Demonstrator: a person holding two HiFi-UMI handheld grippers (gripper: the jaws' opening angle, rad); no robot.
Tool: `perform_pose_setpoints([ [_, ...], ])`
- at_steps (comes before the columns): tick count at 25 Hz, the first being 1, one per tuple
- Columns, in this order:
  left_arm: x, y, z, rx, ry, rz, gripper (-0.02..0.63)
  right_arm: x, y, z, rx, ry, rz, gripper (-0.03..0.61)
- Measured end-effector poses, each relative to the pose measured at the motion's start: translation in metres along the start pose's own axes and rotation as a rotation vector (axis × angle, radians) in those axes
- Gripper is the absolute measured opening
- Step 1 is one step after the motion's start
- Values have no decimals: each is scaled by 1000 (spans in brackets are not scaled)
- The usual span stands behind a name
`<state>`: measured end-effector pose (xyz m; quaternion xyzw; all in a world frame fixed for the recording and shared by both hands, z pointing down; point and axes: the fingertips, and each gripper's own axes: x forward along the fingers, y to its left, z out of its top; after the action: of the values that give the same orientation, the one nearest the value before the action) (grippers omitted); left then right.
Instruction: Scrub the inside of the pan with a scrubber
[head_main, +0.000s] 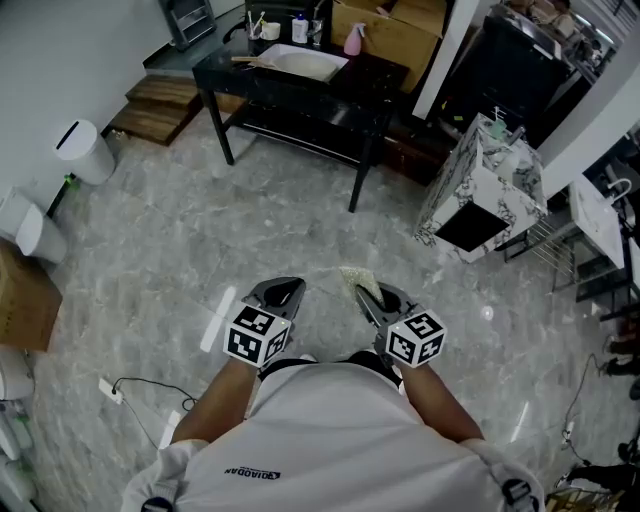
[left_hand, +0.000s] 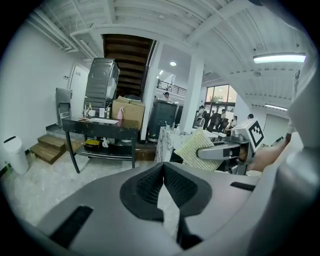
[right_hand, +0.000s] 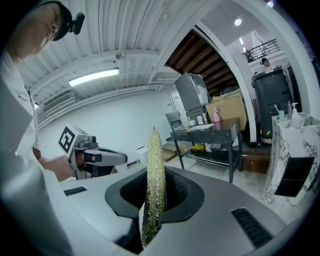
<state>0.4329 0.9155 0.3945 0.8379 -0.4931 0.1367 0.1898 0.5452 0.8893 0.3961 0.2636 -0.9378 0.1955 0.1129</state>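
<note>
A person stands on a grey marble floor with a gripper in each hand, both held out in front of the body. My right gripper (head_main: 372, 297) is shut on a yellow-green scrubber pad (head_main: 355, 277), which stands edge-on between its jaws (right_hand: 154, 170). In the left gripper view, the scrubber (left_hand: 196, 147) sticks out of the right gripper (left_hand: 215, 151) at the right. My left gripper (head_main: 283, 290) is shut with nothing in it, its jaws meeting (left_hand: 163, 167). I cannot make out a pan; a pale basin-like thing (head_main: 300, 62) lies on the black table far ahead.
The black table (head_main: 370, 75) with bottles and a lower shelf stands across the room. A marble-patterned cabinet (head_main: 480, 190) is at the right, a white bin (head_main: 82, 150) and wooden steps (head_main: 160, 105) at the left. A cable (head_main: 140, 385) lies on the floor near the person's feet.
</note>
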Motion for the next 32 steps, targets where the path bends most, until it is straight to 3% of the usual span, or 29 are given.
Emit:
perform_pose_setpoints([
  [5, 3, 9, -4, -2, 26, -14, 15, 16, 11, 5, 29, 14, 68, 75],
  [8, 2, 15, -6, -5, 29, -12, 15, 26, 14, 8, -12, 24, 72, 75],
  [20, -5, 64, -17, -54, 25, 53, 15, 71, 9, 15, 1, 26, 74, 75],
  [32, 28, 128, -6, -115, 36, 105, 15, 148, -42, 37, 48, 39, 90, 75],
])
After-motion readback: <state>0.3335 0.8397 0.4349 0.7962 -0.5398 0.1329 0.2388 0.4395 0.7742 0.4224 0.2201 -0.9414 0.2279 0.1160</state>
